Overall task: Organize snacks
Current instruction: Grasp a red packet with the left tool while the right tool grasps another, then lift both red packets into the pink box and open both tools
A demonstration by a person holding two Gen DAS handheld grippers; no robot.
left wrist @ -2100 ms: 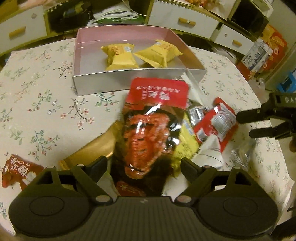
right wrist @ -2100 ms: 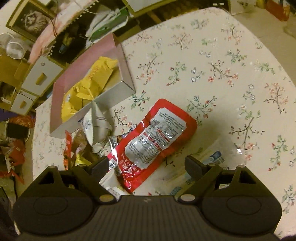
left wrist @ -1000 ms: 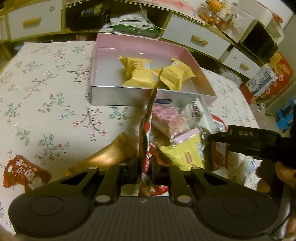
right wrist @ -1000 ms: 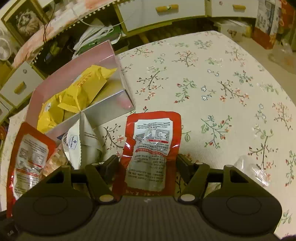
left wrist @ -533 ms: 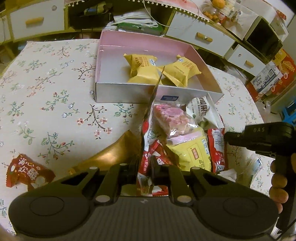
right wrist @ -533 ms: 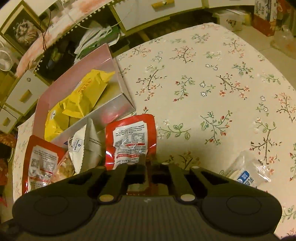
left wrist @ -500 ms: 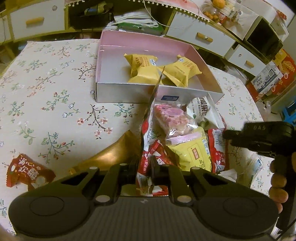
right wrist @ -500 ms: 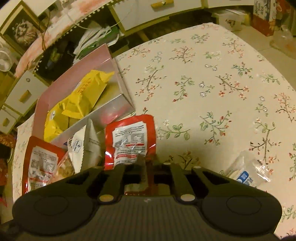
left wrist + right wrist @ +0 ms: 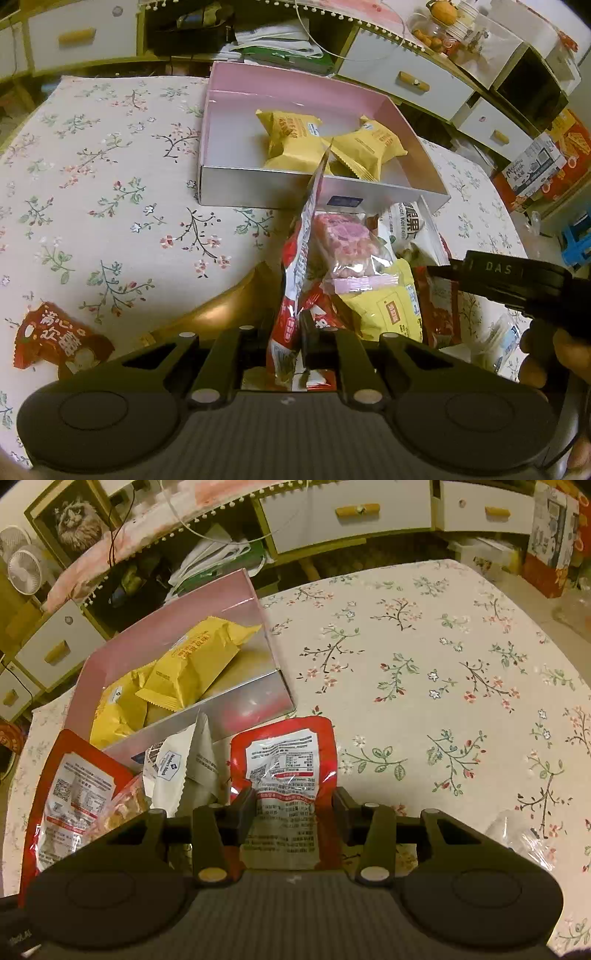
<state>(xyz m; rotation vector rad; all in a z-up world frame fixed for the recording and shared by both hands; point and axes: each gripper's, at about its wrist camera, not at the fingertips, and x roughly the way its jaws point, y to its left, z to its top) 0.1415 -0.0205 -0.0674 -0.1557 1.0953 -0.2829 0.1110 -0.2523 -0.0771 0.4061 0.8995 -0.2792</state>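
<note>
A pink-lined silver box sits on the floral table with yellow snack packs inside; it also shows in the right wrist view. My left gripper is shut on a large red snack pouch, held edge-on and upright over a snack pile. My right gripper holds a smaller red pouch between its fingers, which stand partly apart around its lower edge. The right gripper body shows at the right of the left wrist view.
The pile holds a pink cake pack, a yellow pack, a white pack and a gold pouch. A red candy pack lies at the left. A clear wrapper lies right. Drawers stand behind the table.
My right gripper's fingers have spread from fully pinched to partly apart around the small red pouch, which now stands taller in view. My left gripper holds its pouch as before.
</note>
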